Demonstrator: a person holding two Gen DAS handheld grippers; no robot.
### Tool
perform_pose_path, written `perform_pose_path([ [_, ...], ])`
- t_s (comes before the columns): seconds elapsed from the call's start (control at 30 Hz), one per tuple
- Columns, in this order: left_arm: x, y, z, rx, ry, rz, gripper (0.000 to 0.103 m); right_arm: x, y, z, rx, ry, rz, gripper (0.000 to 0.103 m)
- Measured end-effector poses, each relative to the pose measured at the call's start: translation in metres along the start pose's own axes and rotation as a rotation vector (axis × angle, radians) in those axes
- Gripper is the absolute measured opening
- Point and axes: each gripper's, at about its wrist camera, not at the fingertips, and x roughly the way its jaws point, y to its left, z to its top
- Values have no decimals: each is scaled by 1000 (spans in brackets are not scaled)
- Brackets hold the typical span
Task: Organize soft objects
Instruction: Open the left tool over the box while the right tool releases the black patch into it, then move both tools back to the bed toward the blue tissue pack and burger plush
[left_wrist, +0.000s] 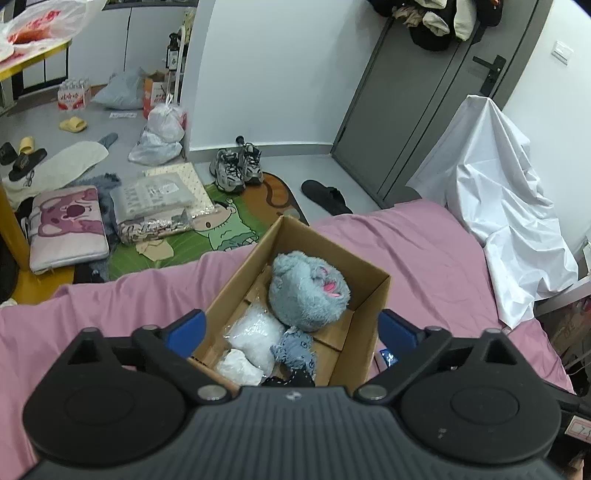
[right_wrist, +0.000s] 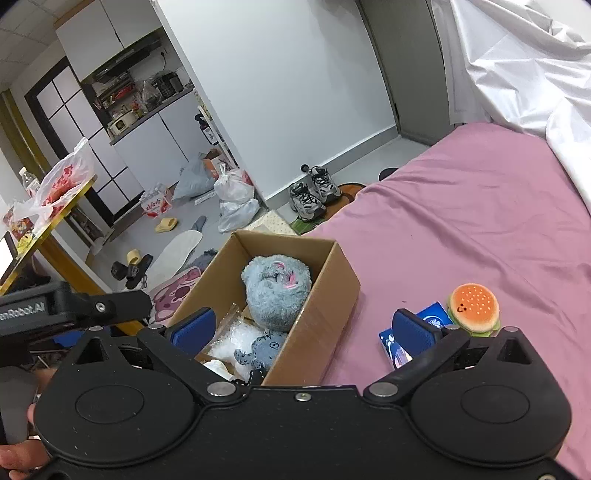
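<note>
Blue-padded left gripper (left_wrist: 291, 328) and right gripper (right_wrist: 310, 330): both spread wide, empty, above your brown cardboard box (right_wrist: 314, 314) holding the fluffy grey-blue plush (right_wrist: 277, 291). Risk: reaching for the orange burger plush (right_wrist: 473, 308), you snag the box wall.

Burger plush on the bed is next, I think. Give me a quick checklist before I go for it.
1. Right gripper open and empty: ok, jaws wide, nothing between them.
2. Left gripper open and empty: ok, it is over the box.
3. Burger plush reachable: ok, it lies alone on the pink sheet, just right of the right gripper.
4. Nothing stacked on it: ok, though a blue packet sits against its left side.
5. Room in the box: ok, a bare strip of floor along its right wall beside the big blue plush.
6. Box steady on the bed: cannot tell.
</note>
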Motion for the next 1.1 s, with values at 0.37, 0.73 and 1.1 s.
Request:
perform_pose_path([
  [0.37,-8,-12,-2,0,-27,57,103,-11,-20,3,34,-27,-34,103],
  [0.73,-6,-36,-1,4,18,-32,103,-29,-49,8,76,-67,-94,103],
  [1.1,8,-80,-9,93,52,-49,103,-41,-83,10,153,-107,-137,103],
])
